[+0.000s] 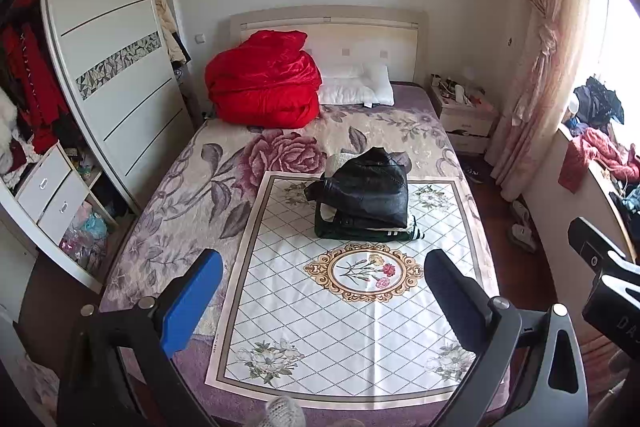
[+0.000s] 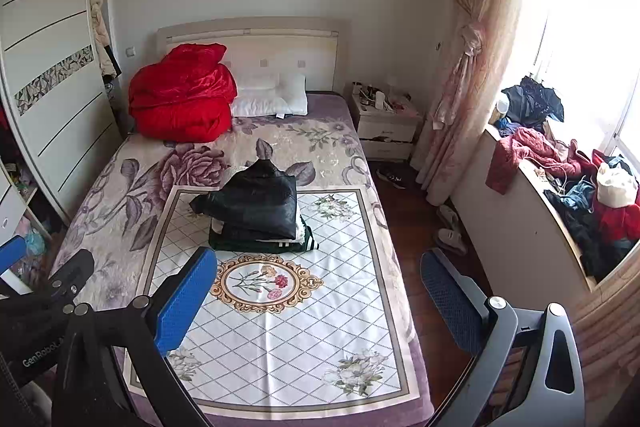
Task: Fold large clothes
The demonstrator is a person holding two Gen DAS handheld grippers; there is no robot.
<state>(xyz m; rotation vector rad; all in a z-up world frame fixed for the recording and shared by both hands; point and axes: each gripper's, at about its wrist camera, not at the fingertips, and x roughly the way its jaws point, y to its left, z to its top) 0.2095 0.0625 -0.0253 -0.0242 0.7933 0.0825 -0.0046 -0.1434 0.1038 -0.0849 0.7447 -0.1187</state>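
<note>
In the left wrist view, the left gripper [image 1: 322,291] hovered above the foot end of the bed [image 1: 168,195], its jaws spread wide with nothing between them. The stack of folded clothes [image 1: 366,205], a black jacket on top of dark green and white layers, sat on the far half of the white floral cloth [image 1: 340,327], straight ahead of the jaws and slightly to their right, well apart from them. The stack's long side ran across the bed, square to the gripper's line of sight. The body of the right gripper showed at the right edge, level with the left.

In the right wrist view, the right gripper [image 2: 320,291] was likewise released and empty, but sat further toward the window side of the stack [image 2: 256,215], which lay ahead and to the left of its jaws. A heap of unfolded clothes [image 2: 576,195] filled the windowsill on its right, nearer to this hand. By my reading the stack looked finished, and the next garment would come from that heap, a reach for the right hand.
</note>
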